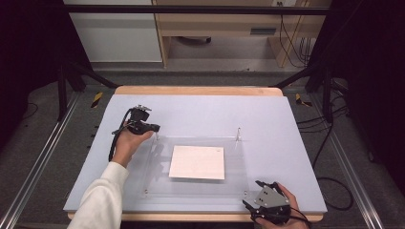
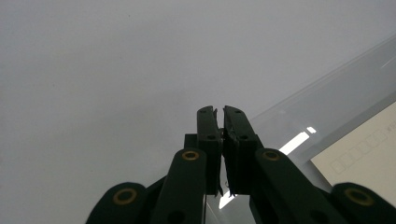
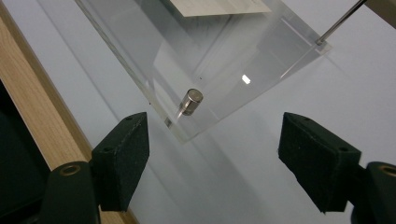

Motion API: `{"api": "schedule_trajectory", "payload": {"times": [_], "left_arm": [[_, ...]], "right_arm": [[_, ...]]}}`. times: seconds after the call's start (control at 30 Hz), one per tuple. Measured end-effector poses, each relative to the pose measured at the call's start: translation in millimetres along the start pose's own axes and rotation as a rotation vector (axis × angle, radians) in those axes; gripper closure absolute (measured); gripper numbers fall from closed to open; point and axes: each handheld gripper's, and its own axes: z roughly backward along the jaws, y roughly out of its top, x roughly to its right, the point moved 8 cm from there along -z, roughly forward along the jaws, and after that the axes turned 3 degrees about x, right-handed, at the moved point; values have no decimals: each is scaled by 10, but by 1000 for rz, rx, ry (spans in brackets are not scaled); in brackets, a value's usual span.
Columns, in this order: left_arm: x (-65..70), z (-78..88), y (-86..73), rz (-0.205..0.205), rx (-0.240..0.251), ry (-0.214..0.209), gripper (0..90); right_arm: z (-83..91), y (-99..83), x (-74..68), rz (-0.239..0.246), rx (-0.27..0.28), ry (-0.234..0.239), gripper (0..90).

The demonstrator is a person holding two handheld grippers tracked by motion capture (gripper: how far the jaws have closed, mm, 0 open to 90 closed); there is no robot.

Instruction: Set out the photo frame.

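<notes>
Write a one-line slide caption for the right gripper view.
Open right gripper approaching the near corner of a clear acrylic plate with a small metal peg.

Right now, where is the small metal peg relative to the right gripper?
In the right gripper view, the metal peg stands at the near corner of the clear acrylic plate, just ahead of the right gripper and slightly left of centre between its open jaws, untouched.

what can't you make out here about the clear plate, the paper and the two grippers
- Print on the paper: too small in the high view, cut off by the edge in the left gripper view.
- Left gripper: jaws shut, whether they pinch the clear plate is unclear.
- Right gripper: its body hides the jaws in the high view.
</notes>
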Motion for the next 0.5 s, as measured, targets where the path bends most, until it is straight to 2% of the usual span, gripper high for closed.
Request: {"api": "schedule_trajectory", "payload": {"times": [0.17,0.5], "left_arm": [[-2,0,-1,-2,-2,-1,851],[-8,-4,2,-2,-1,-6,850]], "right_arm": [[-49,-4,-11,16,1,7,278],[-121,62,-12,53,22,-13,325]]}}
